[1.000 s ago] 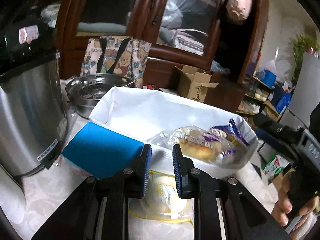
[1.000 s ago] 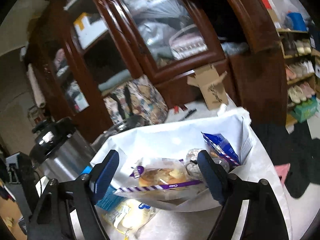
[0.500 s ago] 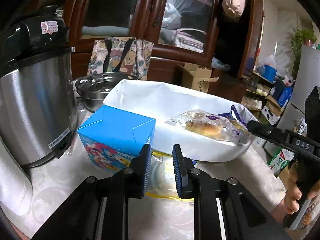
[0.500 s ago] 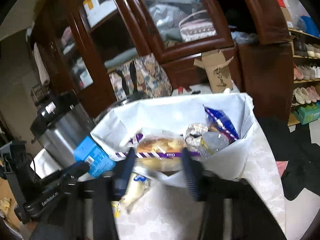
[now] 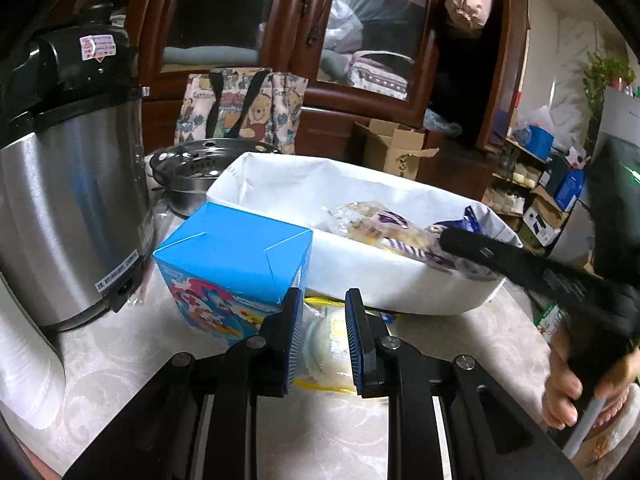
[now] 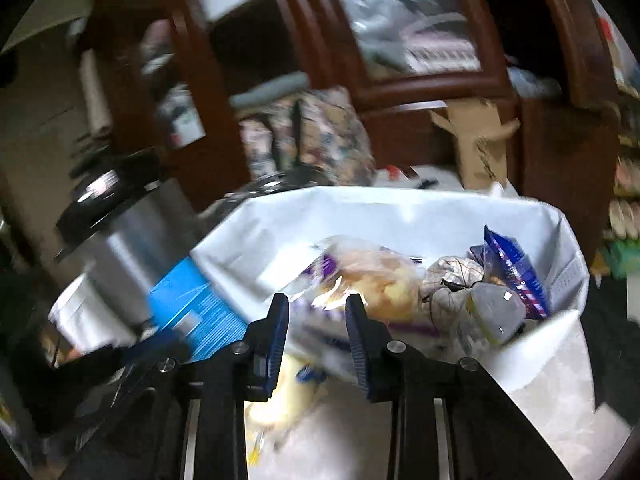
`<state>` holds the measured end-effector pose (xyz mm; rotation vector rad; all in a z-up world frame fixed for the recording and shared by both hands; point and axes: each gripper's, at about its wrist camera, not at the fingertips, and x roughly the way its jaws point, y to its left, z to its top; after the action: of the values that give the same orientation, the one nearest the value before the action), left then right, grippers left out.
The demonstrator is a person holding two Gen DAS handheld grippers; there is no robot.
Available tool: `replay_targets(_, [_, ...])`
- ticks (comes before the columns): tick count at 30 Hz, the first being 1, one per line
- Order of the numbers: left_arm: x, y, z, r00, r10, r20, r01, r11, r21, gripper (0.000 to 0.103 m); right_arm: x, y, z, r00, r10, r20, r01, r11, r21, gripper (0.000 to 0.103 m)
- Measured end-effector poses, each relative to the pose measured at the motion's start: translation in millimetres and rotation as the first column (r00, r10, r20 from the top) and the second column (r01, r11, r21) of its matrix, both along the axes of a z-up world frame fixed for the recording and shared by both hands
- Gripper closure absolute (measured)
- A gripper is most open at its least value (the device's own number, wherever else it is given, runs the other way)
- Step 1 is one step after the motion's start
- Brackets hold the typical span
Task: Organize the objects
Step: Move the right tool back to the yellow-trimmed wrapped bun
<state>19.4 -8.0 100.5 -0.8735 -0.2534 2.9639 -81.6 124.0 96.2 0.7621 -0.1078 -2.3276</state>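
Note:
A clear bag with a white bun [image 5: 326, 336] lies on the table before the white lined basket [image 5: 360, 292]. I see it through the slit of my left gripper [image 5: 323, 294], whose jaws are nearly together and hold nothing. A blue carton [image 5: 236, 248] stands just left of it. My right gripper [image 6: 316, 304] hangs over the basket's [image 6: 532, 360] near wall, its jaws closing with nothing between them. Inside lie a bread bag [image 6: 372, 276] with a purple stripe and a blue snack packet [image 6: 516, 272]. The right wrist view is blurred.
A tall steel cooker [image 5: 68, 208] fills the left side, with a steel steamer bowl [image 5: 192, 168] behind the carton. A printed tote [image 5: 248, 104], a cardboard box [image 5: 396, 148] and a dark wood cabinet stand at the back. A person's hand [image 5: 568, 384] grips the right handle.
The right jaws have gone from wide apart to nearly together, and that gripper has rolled and slid along the basket. The left view dropped at first, showing the carton's front.

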Motion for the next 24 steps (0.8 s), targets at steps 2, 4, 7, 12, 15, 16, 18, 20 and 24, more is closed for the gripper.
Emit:
replay_targets(2, [3.2, 3.6, 0.6, 1.000, -0.012, -0.004, 0.012, 1.000, -0.012, 0.083, 15.8, 4.5, -0.1, 0.999, 0.044, -0.030, -0.044, 0.999, 0.024, 0.047])
replay_targets(4, [7.7, 6.2, 0.0, 1.000, -0.026, -0.009, 0.026, 0.999, -0.019, 0.083, 26.0, 7.9, -5.6, 0.993, 0.114, -0.013, -0.114, 0.993, 0.041, 0.025])
replay_targets(7, [13.6, 7.3, -6.4, 0.999, -0.046, 0.005, 0.046, 0.999, -0.018, 0.083, 38.8, 9.5, -21.9, 0.982, 0.189, 0.029, -0.191, 0.977, 0.100, 0.025])
replay_targets(12, [10.0, 8.4, -20.3, 0.995, -0.046, 0.083, 0.048, 0.999, -0.025, 0.083, 38.5, -8.9, -50.9, 0.961, 0.239, 0.137, -0.264, 0.939, 0.218, 0.025])
replay_targets(15, [7.5, 9.0, -22.9, 0.994, -0.038, 0.104, 0.042, 0.998, -0.038, 0.083, 35.1, -16.6, -65.1, 0.953, 0.237, 0.189, -0.283, 0.918, 0.279, 0.025])
replay_targets(16, [6.8, 9.2, -23.7, 0.993, -0.037, 0.110, 0.041, 0.998, -0.041, 0.083, 32.9, -18.1, -70.4, 0.954, 0.220, 0.205, -0.276, 0.911, 0.306, 0.025])
replay_targets(18, [4.6, 9.9, -26.3, 0.991, -0.033, 0.128, 0.039, 0.998, -0.046, 0.083, 30.0, -19.9, -77.2, 0.961, 0.186, 0.204, -0.250, 0.900, 0.356, 0.025])
replay_targets(20, [3.9, 10.2, -28.3, 0.989, -0.032, 0.143, 0.039, 0.998, -0.046, 0.083, 29.6, -20.5, -78.4, 0.972, 0.157, 0.177, -0.216, 0.892, 0.397, 0.024])
replay_targets(24, [4.6, 10.5, -30.3, 0.987, -0.030, 0.156, 0.038, 0.998, -0.050, 0.083, 22.2, -16.6, -84.4, 0.980, 0.102, 0.168, -0.166, 0.889, 0.427, 0.000])
